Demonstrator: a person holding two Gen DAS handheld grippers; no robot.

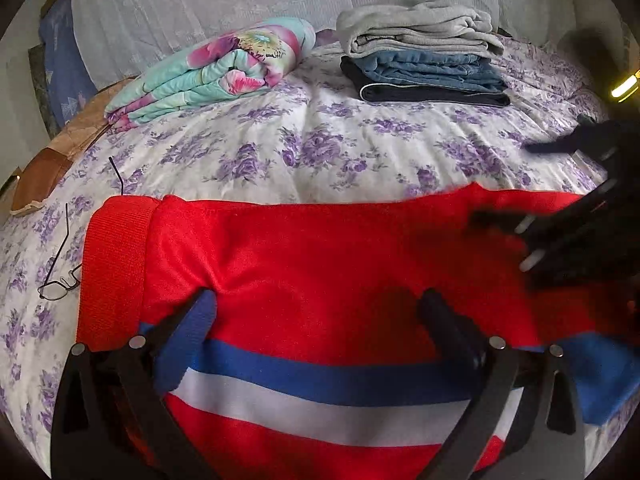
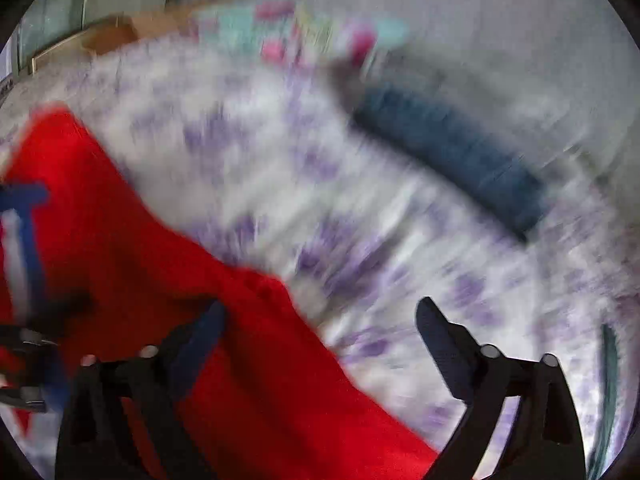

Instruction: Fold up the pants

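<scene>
The red pants (image 1: 320, 264) lie flat on the bed (image 1: 320, 152) in front of the folded stack (image 1: 424, 68) — both the left hand-held gripper (image 1: 320, 312) and the right hand-held gripper (image 2: 320, 320) hang wide open and empty, so pinch both layers at the edge before lifting

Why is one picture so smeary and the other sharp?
Right wrist view: heavy motion blur smears the bedspread and red pants. Left wrist view: mostly sharp, fisheye-curved; only the right gripper blurs; a glare spot at the right edge.

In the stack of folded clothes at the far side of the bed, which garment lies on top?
The grey garment lies on top of the stack. Under it come the blue jeans, and at the bottom the black garment with a white edge.
</scene>
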